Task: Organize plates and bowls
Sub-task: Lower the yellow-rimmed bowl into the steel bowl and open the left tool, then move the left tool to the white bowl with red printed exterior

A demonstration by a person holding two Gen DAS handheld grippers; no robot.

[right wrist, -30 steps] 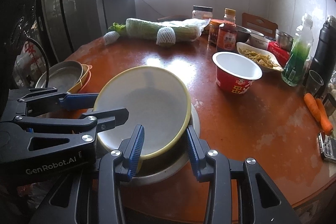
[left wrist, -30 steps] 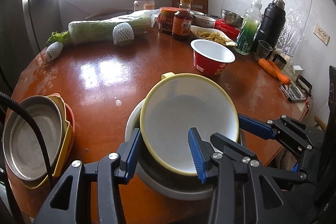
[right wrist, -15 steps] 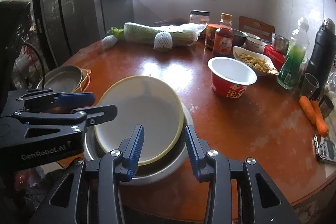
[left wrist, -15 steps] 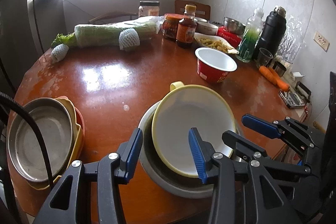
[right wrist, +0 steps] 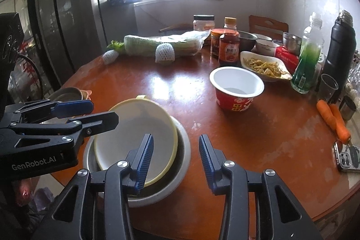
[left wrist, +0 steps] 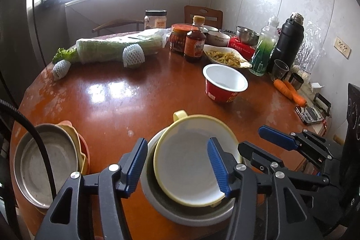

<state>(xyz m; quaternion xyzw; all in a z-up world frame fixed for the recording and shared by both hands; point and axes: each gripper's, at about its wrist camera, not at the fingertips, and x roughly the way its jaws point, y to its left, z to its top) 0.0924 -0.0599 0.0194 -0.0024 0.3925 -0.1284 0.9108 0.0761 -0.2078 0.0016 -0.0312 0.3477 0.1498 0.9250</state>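
Note:
A yellow-rimmed bowl (left wrist: 186,168) with a white inside and a small handle lies tilted inside a larger metal bowl (left wrist: 180,215) at the table's near edge. My left gripper (left wrist: 177,163) hovers above it with its jaws opening. The bowl shows below the gap and neither pad presses on it. My right gripper (right wrist: 175,159) hangs over the right rim of the yellow-rimmed bowl (right wrist: 135,136) and the metal bowl (right wrist: 182,150), jaws opening slightly and gripping nothing. The two grippers see each other: the left gripper (right wrist: 99,113) and the right gripper (left wrist: 254,141).
A stack of plates (left wrist: 45,165) topped by a metal one sits at the left edge of the round wooden table (left wrist: 135,105). Farther back stand a red paper bowl (left wrist: 225,84), a dish of food (left wrist: 227,57), bottles, a black flask (left wrist: 288,42), carrots (left wrist: 290,89) and wrapped greens (left wrist: 117,48).
Both grippers have lifted up and back from the yellow-rimmed bowl, whose rim they held before. It now rests in the metal bowl. The left jaws stand wider than before.

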